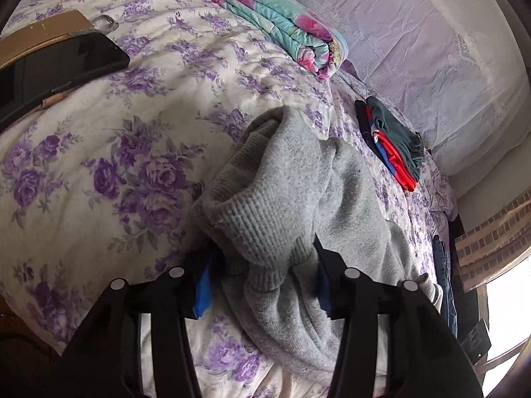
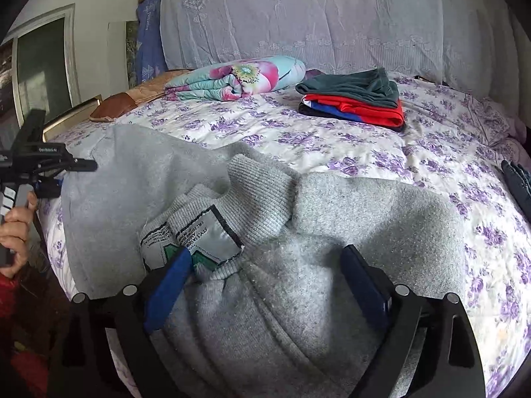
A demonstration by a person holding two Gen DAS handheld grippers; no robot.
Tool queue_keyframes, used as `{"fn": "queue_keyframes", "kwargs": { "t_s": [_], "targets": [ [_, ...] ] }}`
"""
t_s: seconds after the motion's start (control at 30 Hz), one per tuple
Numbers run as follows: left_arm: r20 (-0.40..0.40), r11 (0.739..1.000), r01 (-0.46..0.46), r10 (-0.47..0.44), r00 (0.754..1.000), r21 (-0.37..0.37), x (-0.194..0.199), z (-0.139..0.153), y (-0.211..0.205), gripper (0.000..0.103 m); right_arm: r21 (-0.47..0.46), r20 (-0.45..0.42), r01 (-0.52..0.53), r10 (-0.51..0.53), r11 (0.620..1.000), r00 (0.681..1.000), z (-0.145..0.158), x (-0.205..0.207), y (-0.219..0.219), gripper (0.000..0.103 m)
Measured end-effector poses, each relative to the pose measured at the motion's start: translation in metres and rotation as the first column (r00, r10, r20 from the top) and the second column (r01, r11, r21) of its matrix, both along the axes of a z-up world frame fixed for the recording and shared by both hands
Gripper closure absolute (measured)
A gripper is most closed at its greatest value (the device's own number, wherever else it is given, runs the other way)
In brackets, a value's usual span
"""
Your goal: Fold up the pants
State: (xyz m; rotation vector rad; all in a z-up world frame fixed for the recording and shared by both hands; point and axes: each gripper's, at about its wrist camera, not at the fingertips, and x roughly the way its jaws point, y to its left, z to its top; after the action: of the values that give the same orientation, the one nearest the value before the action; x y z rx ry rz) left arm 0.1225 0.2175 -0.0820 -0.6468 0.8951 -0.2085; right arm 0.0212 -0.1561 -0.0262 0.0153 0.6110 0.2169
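Grey sweatpants (image 2: 232,205) lie across the near part of a bed with a purple-flowered sheet (image 2: 332,139). In the right wrist view my right gripper (image 2: 265,265) has its jaws wide apart around the ribbed waistband with its white label (image 2: 195,235). In the left wrist view my left gripper (image 1: 262,265) straddles a bunched ribbed cuff of the same pants (image 1: 282,182), jaws apart with cloth between the blue pads. The left gripper also shows at the left edge of the right wrist view (image 2: 79,165), at the pants' far end.
A stack of folded clothes (image 2: 355,99), dark green over red and blue, sits at the back of the bed. A rolled floral quilt (image 2: 232,79) lies beside it. A dark phone (image 1: 66,56) and cardboard (image 1: 39,33) lie on the sheet at the left.
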Motion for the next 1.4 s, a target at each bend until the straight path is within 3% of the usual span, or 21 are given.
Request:
{"fn": "queue_keyframes", "kwargs": {
  "t_s": [0.07,0.13,0.2,0.27,0.4,0.53,0.6,0.67,0.73,0.83,0.97,1.07,1.17,1.23,1.3,1.37,1.4],
  "targets": [
    [0.021,1.0,0.012,-0.012,1.0,0.012,0.0,0.001,-0.004,0.042,0.066,0.072,-0.003,-0.001,0.998,0.997,0.018,-0.014,-0.009,0.011],
    [0.025,0.999,0.003,-0.004,1.0,0.051,0.0,0.003,-0.011,0.041,0.046,0.118,0.024,-0.029,0.999,0.993,0.031,-0.019,-0.015,0.011],
    [0.028,0.995,-0.004,0.001,1.0,0.104,0.0,0.006,-0.018,0.043,-0.03,0.09,0.057,-0.054,0.998,0.995,0.026,-0.012,-0.017,0.01],
    [0.028,0.987,-0.028,0.023,0.999,0.16,-0.001,0.008,-0.021,0.058,-0.111,-0.055,0.06,-0.066,0.992,0.996,-0.002,0.008,-0.015,0.009],
    [0.039,0.988,-0.026,0.02,0.999,0.154,-0.007,0.016,-0.018,0.07,-0.107,-0.001,0.046,-0.046,0.993,0.999,-0.003,-0.001,-0.012,0.005],
    [0.09,0.97,-0.027,0.005,0.996,0.243,-0.017,0.038,-0.031,0.072,0.009,0.105,0.082,-0.082,0.997,0.991,0.022,-0.019,-0.031,0.006],
    [0.138,0.953,-0.037,-0.005,0.99,0.299,-0.024,0.054,-0.043,0.072,-0.026,0.059,0.101,-0.1,0.995,0.993,0.018,-0.013,-0.036,0.006],
    [0.184,0.937,-0.046,-0.019,0.983,0.345,-0.031,0.068,-0.055,0.073,-0.126,-0.071,0.079,-0.089,0.989,0.994,-0.008,0.004,-0.03,0.004],
    [0.228,0.921,-0.052,-0.04,0.973,0.387,-0.037,0.083,-0.068,0.073,-0.137,-0.012,0.083,-0.086,0.987,0.996,-0.009,-0.003,-0.027,0.003],
    [0.288,0.893,-0.046,-0.095,0.953,0.448,-0.047,0.107,-0.092,0.073,-0.017,0.036,0.054,-0.053,0.998,0.998,0.007,-0.015,-0.043,0.004],
    [0.383,0.855,0.002,-0.234,0.894,0.519,-0.061,0.144,-0.142,0.074,0.156,0.087,0.156,-0.171,0.975,0.981,0.024,-0.031,-0.093,0.004],
    [0.424,0.81,0.098,-0.401,0.812,0.578,-0.074,0.16,-0.196,0.074,0.247,0.055,0.268,-0.289,0.931,0.956,0.022,-0.039,-0.133,0.004],
    [0.411,0.752,0.234,-0.56,0.719,0.616,-0.088,0.153,-0.26,0.074,0.299,0.019,0.33,-0.352,0.895,0.936,0.015,-0.05,-0.158,0.004],
    [0.361,0.686,0.312,-0.65,0.669,0.657,-0.097,0.132,-0.307,0.074,0.307,0.011,0.355,-0.376,0.883,0.927,0.011,-0.059,-0.165,0.004],
    [0.267,0.587,0.369,-0.727,0.633,0.721,-0.107,0.101,-0.353,0.074,0.303,0.004,0.377,-0.397,0.875,0.918,0.007,-0.065,-0.171,0.004],
    [0.198,0.502,0.35,-0.751,0.63,0.791,-0.116,0.072,-0.381,0.072,0.296,-0.007,0.398,-0.415,0.868,0.91,0.005,-0.069,-0.177,0.004],
    [0.195,0.476,0.312,-0.75,0.632,0.822,-0.121,0.064,-0.387,0.071,0.293,-0.008,0.403,-0.42,0.867,0.908,0.005,-0.07,-0.179,0.004]
  ]
}}
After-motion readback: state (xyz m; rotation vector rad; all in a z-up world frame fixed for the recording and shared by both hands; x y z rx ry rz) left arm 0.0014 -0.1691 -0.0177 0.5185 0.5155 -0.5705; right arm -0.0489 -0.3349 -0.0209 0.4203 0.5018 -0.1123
